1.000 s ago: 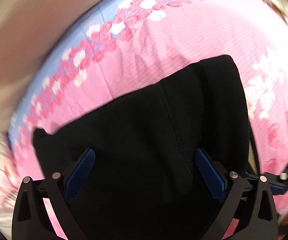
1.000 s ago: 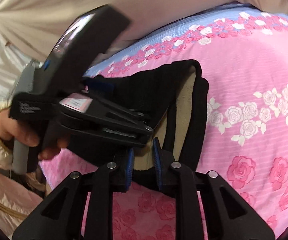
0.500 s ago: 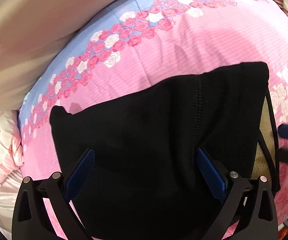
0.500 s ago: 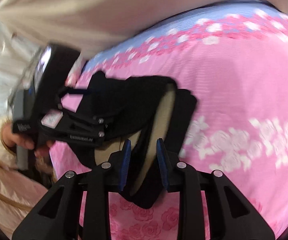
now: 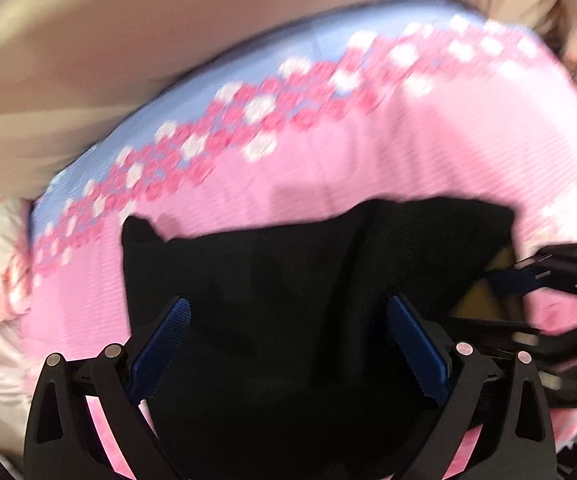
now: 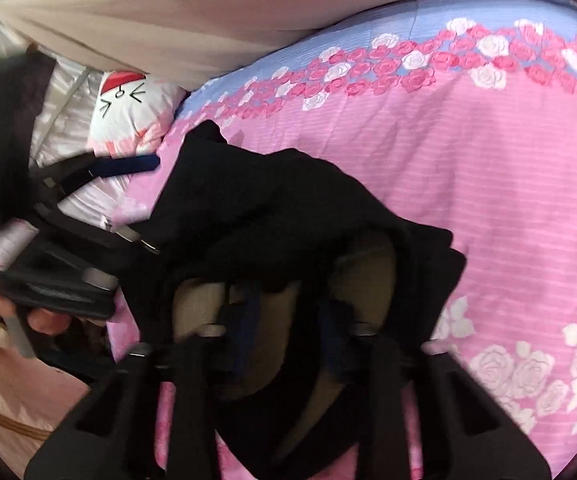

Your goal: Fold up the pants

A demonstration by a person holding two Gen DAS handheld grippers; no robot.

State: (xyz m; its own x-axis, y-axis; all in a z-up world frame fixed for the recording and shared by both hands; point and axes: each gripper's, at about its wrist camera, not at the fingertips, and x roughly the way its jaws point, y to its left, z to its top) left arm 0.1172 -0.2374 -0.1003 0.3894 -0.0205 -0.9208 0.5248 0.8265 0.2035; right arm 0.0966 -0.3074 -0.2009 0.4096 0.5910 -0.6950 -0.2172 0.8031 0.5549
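So the black pants (image 5: 288, 280) are lying in a folded bundle on the bed, on top of the pink rose-print bedspread (image 5: 368, 152). They sit toward the near side of the bed, with the blue-and-rose border strip of the spread running along the far edge. Nothing here is really a container, just cloth on a bed.

My left gripper (image 5: 288, 344) hangs right over the pants with its blue fingers (image 5: 164, 340) spread wide, one on each side of the dark fabric and nothing pinched between them. That view is pretty smeared, so I can't say whether the tips actually touch the cloth.

My right gripper (image 6: 292, 332) is down at the near end of the bundle, where the tan lining (image 6: 360, 276) of the pants shows through an opening. Its fingers (image 6: 248, 332) are set a little apart with fabric bunched around them. It's blurry and dark there, so I honestly can't tell if they're gripping cloth or just sitting in it.

From the right camera, the left gripper shows up on the far left, with my hand (image 6: 44, 320) wrapped around its handle. Behind it there's a white pillow with a cartoon face (image 6: 128, 100), and a beige curtain-like cloth (image 6: 208, 12) hangs beyond the bed.
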